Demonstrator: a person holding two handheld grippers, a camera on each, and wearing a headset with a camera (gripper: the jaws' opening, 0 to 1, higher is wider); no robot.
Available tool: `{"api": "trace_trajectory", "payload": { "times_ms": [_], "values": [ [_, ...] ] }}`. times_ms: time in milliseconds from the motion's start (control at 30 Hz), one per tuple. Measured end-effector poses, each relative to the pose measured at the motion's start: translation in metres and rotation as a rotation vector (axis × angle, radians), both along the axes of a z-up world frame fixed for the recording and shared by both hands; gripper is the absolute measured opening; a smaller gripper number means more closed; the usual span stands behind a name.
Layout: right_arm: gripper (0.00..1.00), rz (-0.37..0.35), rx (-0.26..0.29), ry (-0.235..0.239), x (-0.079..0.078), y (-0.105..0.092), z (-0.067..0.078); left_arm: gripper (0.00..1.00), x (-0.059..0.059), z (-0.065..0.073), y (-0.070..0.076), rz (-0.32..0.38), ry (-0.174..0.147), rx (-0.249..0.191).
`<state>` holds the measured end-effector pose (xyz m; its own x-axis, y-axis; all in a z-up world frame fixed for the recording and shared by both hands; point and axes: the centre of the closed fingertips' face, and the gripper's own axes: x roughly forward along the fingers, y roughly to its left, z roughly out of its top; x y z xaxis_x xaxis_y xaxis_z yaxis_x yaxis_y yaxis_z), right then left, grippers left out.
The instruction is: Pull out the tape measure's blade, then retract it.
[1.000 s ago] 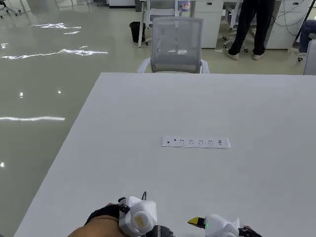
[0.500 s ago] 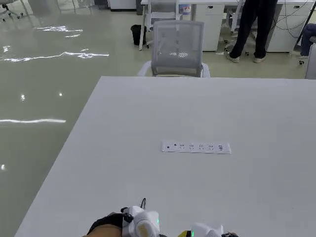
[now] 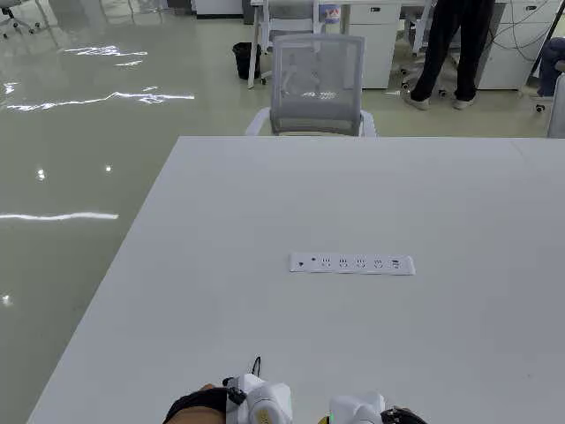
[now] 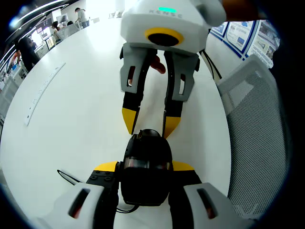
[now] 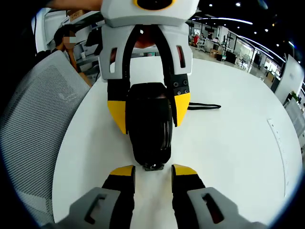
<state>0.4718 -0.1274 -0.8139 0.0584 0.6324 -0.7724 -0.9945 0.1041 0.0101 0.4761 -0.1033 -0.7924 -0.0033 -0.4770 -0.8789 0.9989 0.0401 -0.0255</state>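
The white table (image 3: 353,194) carries the work at its near edge, close to the person. The left gripper (image 5: 148,112) clamps the black tape measure (image 4: 145,167) by its sides, probably to anchor the case against a pull. The right gripper (image 4: 150,123) faces it, jaws narrowly parted either side of the blade's end hook (image 5: 153,166), apparently ready to pinch. The blade looks fully wound in.

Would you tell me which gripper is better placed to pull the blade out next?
The right gripper: its open jaws flank the front end of the tape measure, where the blade comes out, while the left gripper is shut on its case, steadying it.
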Motion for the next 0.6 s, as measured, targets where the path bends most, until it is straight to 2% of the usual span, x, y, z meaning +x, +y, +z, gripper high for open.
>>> {"api": "trace_trajectory", "payload": {
  "times_ms": [100,267,300,333,367,600],
  "values": [
    [0.29,0.009,-0.004,0.006,0.0001,0.0008,-0.0021,0.35,-0.0007,0.0006,0.0003,-0.005,0.005,0.002],
    [0.25,0.030,-0.014,0.003,0.0025,0.0039,-0.0034,0.35,-0.0002,-0.0012,0.0010,-0.030,-0.002,0.049],
    [0.24,0.036,-0.017,0.006,0.0018,0.0038,-0.0036,0.35,0.0009,-0.0016,0.0014,-0.027,-0.007,0.051],
    [0.22,0.038,-0.021,0.013,-0.0003,0.0035,-0.0040,0.34,0.0044,-0.0016,0.0011,-0.026,-0.026,0.051],
    [0.22,0.041,-0.024,0.004,0.0006,0.0033,-0.0042,0.34,0.0031,-0.0014,0.0009,-0.017,-0.006,0.046],
    [0.21,0.056,-0.031,-0.008,-0.0006,0.0025,-0.0040,0.34,0.0030,-0.0008,0.0010,-0.027,-0.006,0.048]
  ]
}}
